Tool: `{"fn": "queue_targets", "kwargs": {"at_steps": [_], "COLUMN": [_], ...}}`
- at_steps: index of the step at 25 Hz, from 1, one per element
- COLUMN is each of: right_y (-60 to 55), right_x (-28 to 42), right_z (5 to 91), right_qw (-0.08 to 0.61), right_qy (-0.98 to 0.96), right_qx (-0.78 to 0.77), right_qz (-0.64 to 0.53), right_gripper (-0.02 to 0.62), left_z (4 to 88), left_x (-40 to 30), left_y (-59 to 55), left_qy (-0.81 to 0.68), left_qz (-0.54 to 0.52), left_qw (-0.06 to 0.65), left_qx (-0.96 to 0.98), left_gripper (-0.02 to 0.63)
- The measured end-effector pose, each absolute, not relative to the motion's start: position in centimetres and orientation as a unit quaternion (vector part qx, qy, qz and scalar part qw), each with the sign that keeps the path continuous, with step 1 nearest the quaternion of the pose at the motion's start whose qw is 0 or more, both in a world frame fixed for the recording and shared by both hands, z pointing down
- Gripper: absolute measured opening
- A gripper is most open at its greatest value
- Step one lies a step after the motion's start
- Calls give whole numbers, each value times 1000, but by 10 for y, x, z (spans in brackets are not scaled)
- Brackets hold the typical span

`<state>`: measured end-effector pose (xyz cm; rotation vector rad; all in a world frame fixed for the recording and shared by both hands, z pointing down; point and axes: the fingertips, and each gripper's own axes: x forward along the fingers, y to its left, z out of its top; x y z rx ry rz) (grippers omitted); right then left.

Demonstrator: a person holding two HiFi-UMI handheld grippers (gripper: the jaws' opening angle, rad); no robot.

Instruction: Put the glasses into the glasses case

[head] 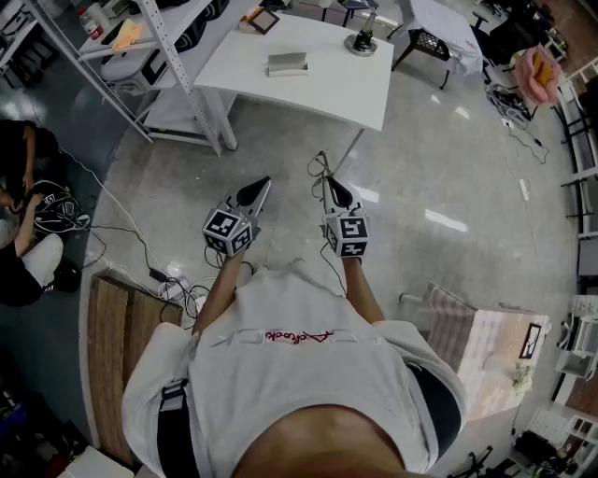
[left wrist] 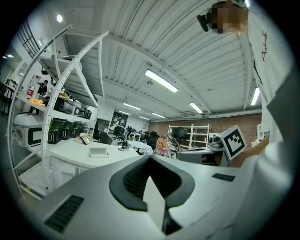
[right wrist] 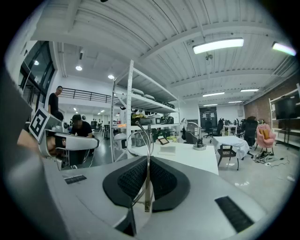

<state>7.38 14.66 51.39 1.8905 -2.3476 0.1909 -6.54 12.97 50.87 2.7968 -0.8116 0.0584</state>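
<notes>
In the head view I stand on the floor short of a white table (head: 346, 89). On it lies the grey glasses case (head: 288, 63), closed as far as I can tell, also seen small in the left gripper view (left wrist: 99, 152) and the right gripper view (right wrist: 168, 150). My right gripper (head: 332, 187) is shut on the thin wire-framed glasses (head: 322, 168); their rim and temple (right wrist: 148, 178) stick up between the dark pads of that gripper (right wrist: 148, 159). My left gripper (head: 262, 187) is shut with nothing in it, its tip (left wrist: 150, 158) pointing toward the table.
The table also carries a small framed tablet (head: 263, 21) and a black round-based stand (head: 362, 42). A white shelving rack (head: 140, 47) stands at its left. A person sits on the floor at far left (head: 23, 252) among cables (head: 121, 233). A wooden pallet (head: 121, 327) lies beside me.
</notes>
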Motion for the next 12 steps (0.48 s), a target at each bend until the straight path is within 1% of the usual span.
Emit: {"fn": "queue_targets", "kwargs": {"at_steps": [6,12], "right_y": [149,149], "right_x": [80,85], "right_z": [516,512], "right_qw": [64,40], "right_qy": [-777,-789], "right_qx": [622,610], "right_qz": [67,67], "right_gripper": [14,14], "left_z": [508,510], "left_x": [-59,-51], "left_y": [133,136], "left_qy": [-277,-279], "left_qz": [24,30], "left_qw": [113,115], "left_qx": [954,953], "left_gripper": [3,3]}}
